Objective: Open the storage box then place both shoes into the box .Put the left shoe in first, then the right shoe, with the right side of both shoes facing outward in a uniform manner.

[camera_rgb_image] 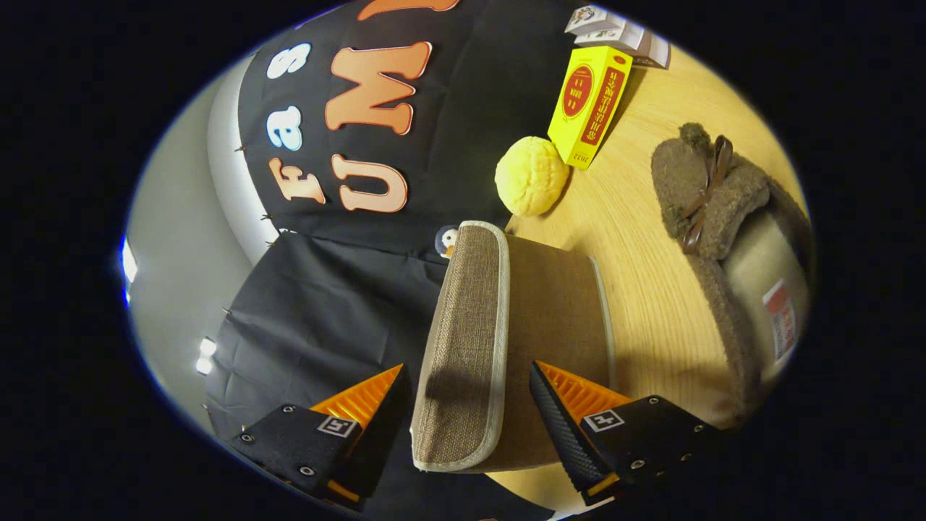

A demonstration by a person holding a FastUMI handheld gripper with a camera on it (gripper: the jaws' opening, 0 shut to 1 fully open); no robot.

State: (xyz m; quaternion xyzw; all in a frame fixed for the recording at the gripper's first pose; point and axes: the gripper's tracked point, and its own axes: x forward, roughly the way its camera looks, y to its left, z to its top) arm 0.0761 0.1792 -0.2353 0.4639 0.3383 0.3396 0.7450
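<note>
The storage box [557,311] is brown woven fabric with pale trim and stands on the wooden table [636,239]. Its lid [466,325] is raised on edge and runs straight between my fingers. My gripper [469,373] is open and straddles the lid's free end, with a narrow gap showing on each side. A brown fuzzy slipper [731,217] with a dark bow lies on the table beyond the right finger, beside the box, its pale insole facing me.
A yellow round bun-shaped toy [532,176] sits on the table just past the box. Behind it stands a yellow carton [589,105], with small white boxes [615,32] farther back. The black cloth wall [325,289] hangs to the left of the box.
</note>
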